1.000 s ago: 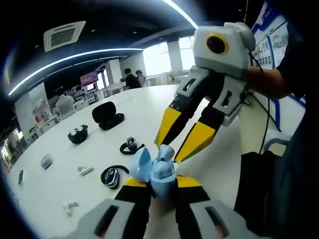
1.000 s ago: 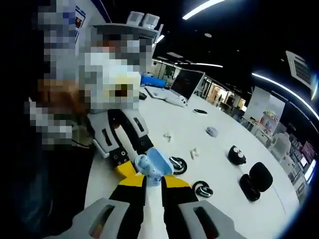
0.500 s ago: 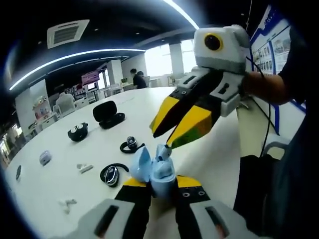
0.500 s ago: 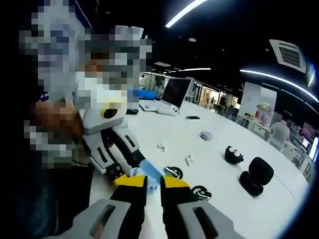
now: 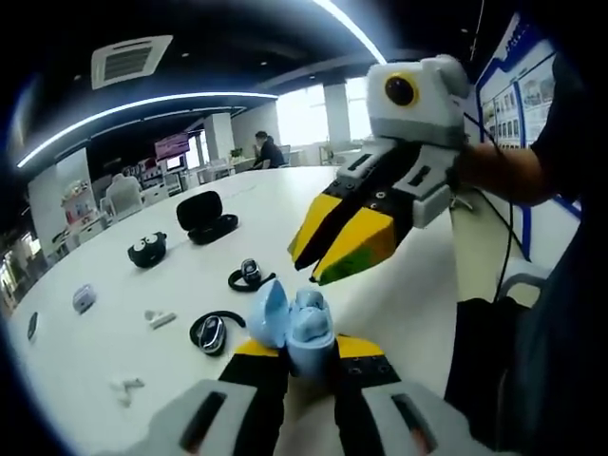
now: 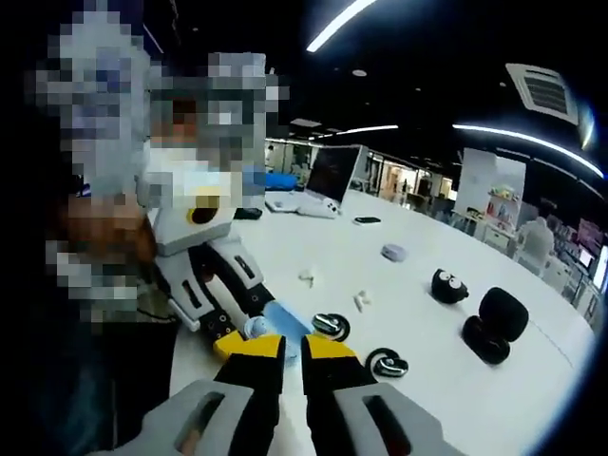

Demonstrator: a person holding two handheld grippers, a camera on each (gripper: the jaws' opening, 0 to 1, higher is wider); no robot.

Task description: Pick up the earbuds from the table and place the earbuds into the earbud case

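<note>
We are looking across a wide white table [image 5: 114, 351] that is carrying several small audio items. The largest is a black case [image 5: 202, 218] with its lid standing open; in the right gripper view it [image 6: 496, 325] is sitting far out on the table, and we cannot tell what is lying inside it. Beside it a small black round case with white eyes [image 5: 146, 251] is resting closed.

Nearer to us, the left gripper [image 5: 302, 350] is holding the light blue earbud case [image 5: 290, 325] clamped between its yellow-tipped jaws, raised above the table. The case is standing roughly upright with its lid hinged open and leaning away to the left of that view; its long axis is running up from the jaws. A rounded pale blue shape is sitting in its opening, though we cannot tell for sure that it is an earbud.

The right gripper [image 5: 321, 255] is hanging just above the case, jaws close together and pointing down at it; we cannot tell whether anything is pinched between them.

Two black ear-hook earbuds [image 5: 245, 275] [image 5: 213, 331] are lying on the table beyond the case, well apart from each other.
</note>
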